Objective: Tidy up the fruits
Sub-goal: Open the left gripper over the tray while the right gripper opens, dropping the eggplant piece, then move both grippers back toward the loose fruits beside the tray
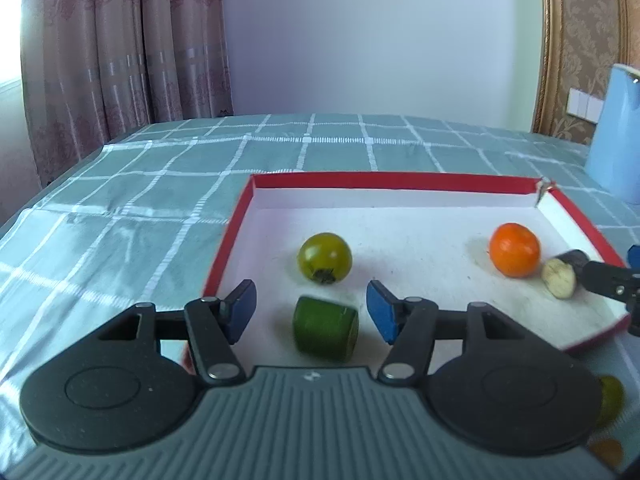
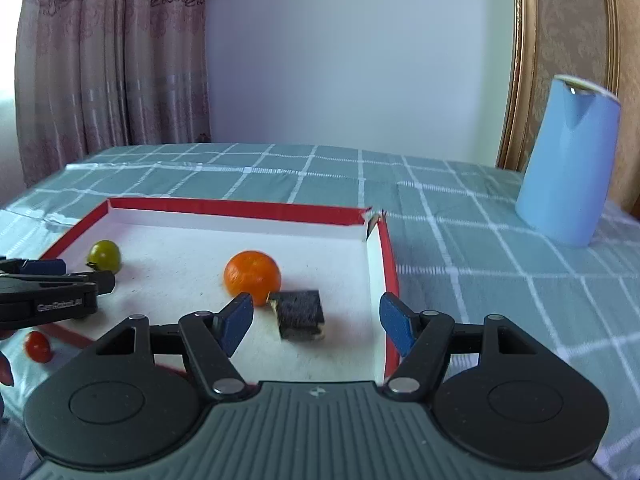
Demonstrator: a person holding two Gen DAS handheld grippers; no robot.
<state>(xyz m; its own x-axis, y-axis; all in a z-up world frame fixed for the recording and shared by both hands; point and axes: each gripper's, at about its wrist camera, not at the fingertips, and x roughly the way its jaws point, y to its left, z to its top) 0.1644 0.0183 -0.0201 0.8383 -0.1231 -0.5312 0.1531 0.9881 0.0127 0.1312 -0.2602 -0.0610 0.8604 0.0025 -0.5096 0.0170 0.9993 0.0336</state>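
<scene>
Nearest the left lens: left gripper (image 1: 311,312), jaws spread, pads clear of the green cylinder piece (image 1: 325,329) lying between and just beyond them on the tray floor. Not pinched; resting on its side, cut face toward the right. Just behind it, green tomato (image 1: 325,257), stem end toward the camera, apart from the cylinder. Farther right in the same red-rimmed tray (image 1: 224,248): orange fruit (image 1: 515,249), and touching or nearly touching it a dark-skinned cut piece (image 1: 560,276) with a pale end.

Nearest the right lens: right gripper (image 2: 316,322), jaws likewise spread, gripping nothing. Dark-skinned piece lying free on the tray floor just ahead of the pads, against the orange fruit. Both grippers empty, each with a piece set down in front of it.

Judged done: four items inside the tray — green cylinder, green tomato, orange fruit, dark piece.

Judged left: small red tomato (image 2: 38,346) outside the tray on the checked cloth (image 2: 480,280), near the front left corner in the right view. Also a blurred greenish-yellow item (image 1: 610,400) and something orange below it at the lower right edge of the left view, outside the tray; too blurred to name. Probably more than halfway, with at least these strays still to collect. Blue jug (image 2: 568,168) standing well apart, behind the tray to the right, seemingly no part of the job.
</scene>
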